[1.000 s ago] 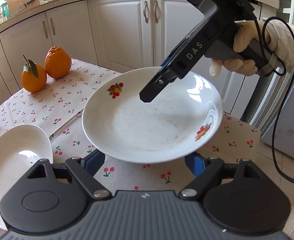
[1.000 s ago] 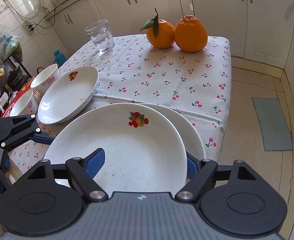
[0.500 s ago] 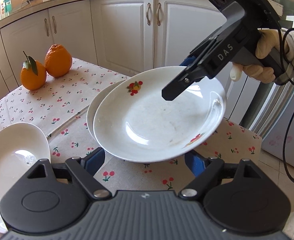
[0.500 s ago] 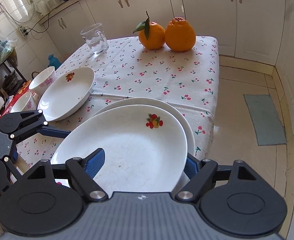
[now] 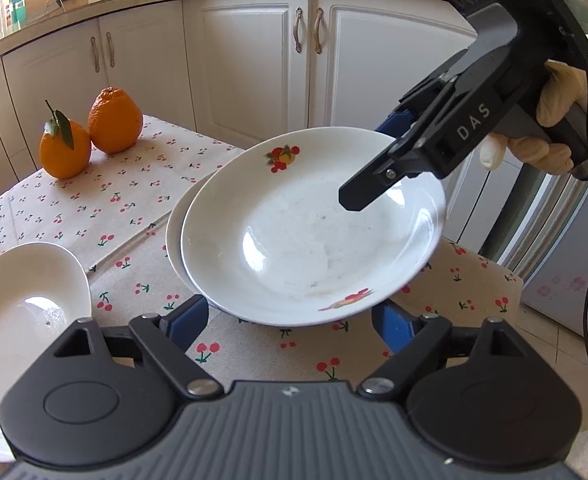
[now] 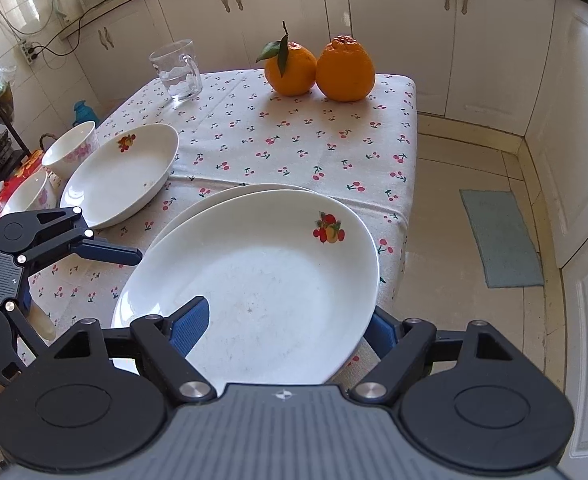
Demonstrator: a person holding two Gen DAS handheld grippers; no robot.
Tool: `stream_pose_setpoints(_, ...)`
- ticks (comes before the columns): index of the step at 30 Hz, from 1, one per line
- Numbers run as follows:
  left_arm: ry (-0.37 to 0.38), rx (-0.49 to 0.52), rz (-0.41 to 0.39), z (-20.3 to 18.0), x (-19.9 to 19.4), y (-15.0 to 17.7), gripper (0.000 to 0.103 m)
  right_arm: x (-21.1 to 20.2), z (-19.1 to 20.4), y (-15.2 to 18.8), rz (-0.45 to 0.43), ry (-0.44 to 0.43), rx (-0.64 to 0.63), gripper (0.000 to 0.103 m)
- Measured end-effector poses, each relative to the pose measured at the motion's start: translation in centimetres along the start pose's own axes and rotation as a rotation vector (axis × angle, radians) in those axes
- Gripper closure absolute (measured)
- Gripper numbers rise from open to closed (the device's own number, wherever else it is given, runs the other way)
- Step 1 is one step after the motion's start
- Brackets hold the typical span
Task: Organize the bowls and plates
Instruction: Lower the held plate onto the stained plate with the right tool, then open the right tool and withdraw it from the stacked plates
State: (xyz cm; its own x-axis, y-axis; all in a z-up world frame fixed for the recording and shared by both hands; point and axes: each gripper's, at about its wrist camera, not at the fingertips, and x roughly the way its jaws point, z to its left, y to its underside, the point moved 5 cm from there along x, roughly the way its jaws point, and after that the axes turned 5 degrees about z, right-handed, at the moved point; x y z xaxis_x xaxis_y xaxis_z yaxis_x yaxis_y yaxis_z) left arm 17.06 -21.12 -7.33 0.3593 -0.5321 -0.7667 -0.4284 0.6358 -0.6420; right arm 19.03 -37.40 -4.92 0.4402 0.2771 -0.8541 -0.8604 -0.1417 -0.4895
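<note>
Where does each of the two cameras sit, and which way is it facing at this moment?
Left wrist: sits on the left gripper, facing across the table toward the white cabinets; its own open fingers show below, the right gripper and gloved hand opposite.
Right wrist: sits on the right gripper, facing across the held plate toward the oranges and glass mug; the left gripper shows at left.
Shared: the held plate, the plate beneath it, the oranges, the cherry tablecloth.
</note>
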Motion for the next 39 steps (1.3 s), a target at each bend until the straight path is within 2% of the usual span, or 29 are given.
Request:
stream_pose_setpoints(10,-0.042,0.005,-0.024,-0.4,-0.9,0.3,0.014,0.2,0.7,0.9,0.029,0.064,-0.019,0.016)
stream_pose_setpoints(19,-0.042,-0.007,-0.04,-0.9,-1.9,1.0,0.014,0.7,1.0,2.0,0.051,0.105,-0.033,0.016)
stream_pose_setpoints(26,-0.085,-0.067,-0.096,-1.0,-4.5,2.5,0.014,-0.4,2.9,2.8,0.004,0.125,-0.076,0.002)
stream_pose_setpoints(30,-0.155,-0.144,-0.125,-0.3,-6.3,4.0,0.013,-1.7,5.1,3.6,-0.054,0.106,-0.09,0.0)
stream_pose_setpoints(34,-0.283,-0.233,-0.125,1.3,-7.7,6.1,0.01,-2.5,7.7,4.6,-0.12,0.078,-0.104,0.0)
stream_pose_setpoints(39,-0.424,-0.369,-0.09,4.3,-8.1,8.2,0.01,-2.3,10.5,5.6,-0.144,0.038,-0.142,0.0)
